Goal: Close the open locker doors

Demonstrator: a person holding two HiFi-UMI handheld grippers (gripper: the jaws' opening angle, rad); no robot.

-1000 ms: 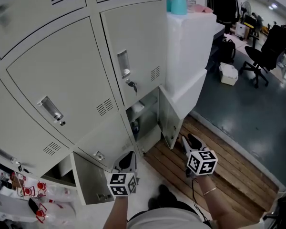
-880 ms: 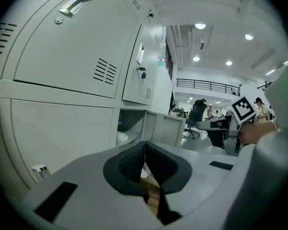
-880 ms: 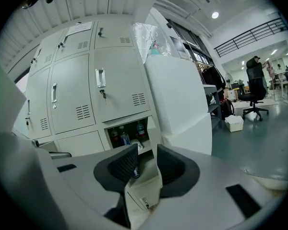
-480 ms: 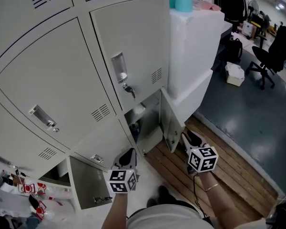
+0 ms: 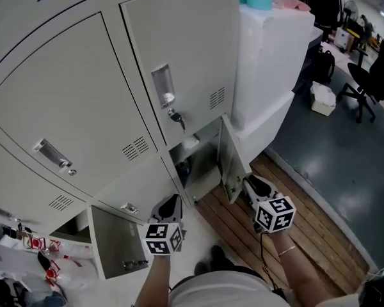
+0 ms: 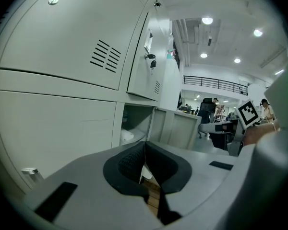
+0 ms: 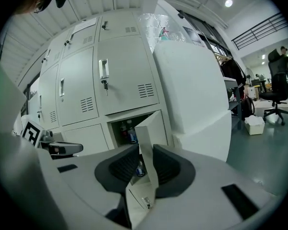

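1. Currently, the left gripper [image 5: 171,201] is seen pressed together, empty, near one open locker door [image 5: 115,238].
2. The right gripper [image 5: 249,181] is spread, its jaws having just been closing, with a second open door [image 5: 233,162] seen edge-on through the gap, unpinched.

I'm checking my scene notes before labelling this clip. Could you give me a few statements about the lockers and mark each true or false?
1. Two bottom-row doors stand open, the right-hand door and the left-hand door. True.
2. The locker behind the right-hand door is empty. False: bottles stand inside it.
3. A key sits in the lock of the closed door above that locker. True.
4. The floor in front of the right-hand door is carpet. False: wooden slats lie there.
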